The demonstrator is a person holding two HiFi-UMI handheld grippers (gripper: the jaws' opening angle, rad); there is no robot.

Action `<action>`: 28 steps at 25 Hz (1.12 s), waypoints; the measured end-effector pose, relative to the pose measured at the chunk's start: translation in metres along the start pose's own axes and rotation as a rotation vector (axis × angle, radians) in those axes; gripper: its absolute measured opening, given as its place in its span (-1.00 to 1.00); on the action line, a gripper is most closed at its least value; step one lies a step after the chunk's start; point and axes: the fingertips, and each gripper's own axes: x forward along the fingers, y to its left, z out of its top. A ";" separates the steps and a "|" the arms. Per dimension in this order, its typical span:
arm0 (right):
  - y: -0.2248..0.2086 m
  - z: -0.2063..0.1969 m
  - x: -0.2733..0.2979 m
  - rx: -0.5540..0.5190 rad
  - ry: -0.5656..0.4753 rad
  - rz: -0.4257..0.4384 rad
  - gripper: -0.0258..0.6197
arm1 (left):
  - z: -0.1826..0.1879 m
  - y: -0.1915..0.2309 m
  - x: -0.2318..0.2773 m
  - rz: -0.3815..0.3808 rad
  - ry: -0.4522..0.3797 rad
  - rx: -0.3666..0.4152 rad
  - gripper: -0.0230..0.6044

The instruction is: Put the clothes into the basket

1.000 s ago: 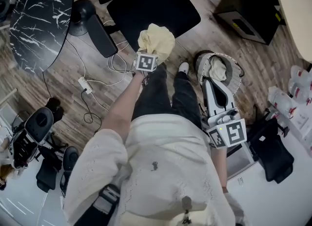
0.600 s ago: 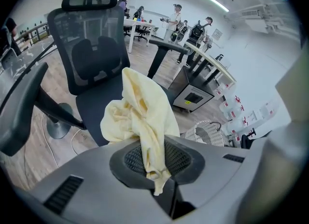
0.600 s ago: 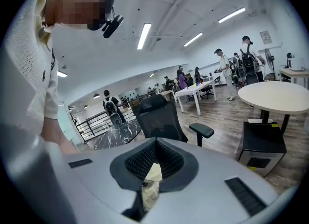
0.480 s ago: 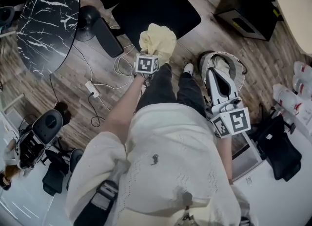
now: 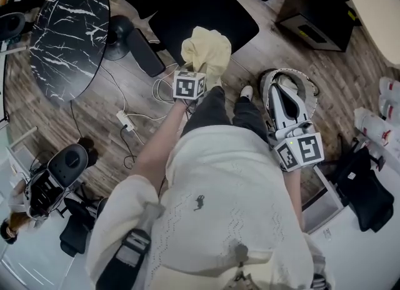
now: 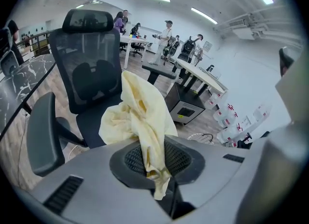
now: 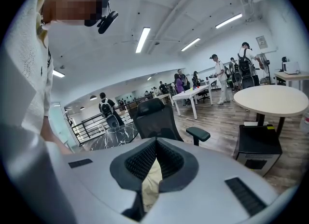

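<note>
You are standing on the wood-plank floor (image 5: 109,104) of an open office, looking down past your own chest. At far left is a black marbled table (image 5: 69,39); just right of it a power strip (image 5: 124,119) and loose cables lie on the floor. Next comes the black office chair (image 5: 206,14). Your left hand-held gripper (image 6: 154,162) is narrowed down hard on a yellow cloth (image 5: 206,48). It pinches the cloth by one twisted corner, so the rest bunches and hangs free in front of the chair, clear of the floor. That grip looks right for carrying: one tight fold caught, nothing trailing low enough to snag.

To the right, beside your feet, is the basket (image 5: 265,89), a pale openwork one. Something light-coloured lies in it, though your right arm covers most of the inside and I cannot tell how much is in there. Your right hand-held gripper (image 7: 153,162) sits over the basket with its jaws closed on a strip of pale fabric (image 7: 150,184); whether that is a garment or part of the basket I cannot tell. Farther right stands a black cabinet (image 5: 315,10).

I judge the yellow cloth is yet to go in: it is well apart from the basket and must cross over the rim before you let go.
</note>
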 end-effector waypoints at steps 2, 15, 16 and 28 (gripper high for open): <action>-0.001 0.002 -0.003 -0.005 -0.005 -0.005 -0.89 | 0.011 -0.005 -0.009 -0.008 -0.032 0.003 -0.71; 0.005 0.022 -0.011 -0.019 -0.074 -0.035 -0.89 | 0.091 -0.029 -0.083 -0.050 -0.262 0.049 -0.72; 0.005 0.024 -0.012 -0.019 -0.079 -0.041 -0.89 | 0.097 -0.030 -0.088 -0.053 -0.280 0.054 -0.72; 0.004 0.045 -0.030 -0.027 -0.133 -0.075 -0.89 | 0.152 -0.078 -0.161 -0.129 -0.477 0.145 -0.73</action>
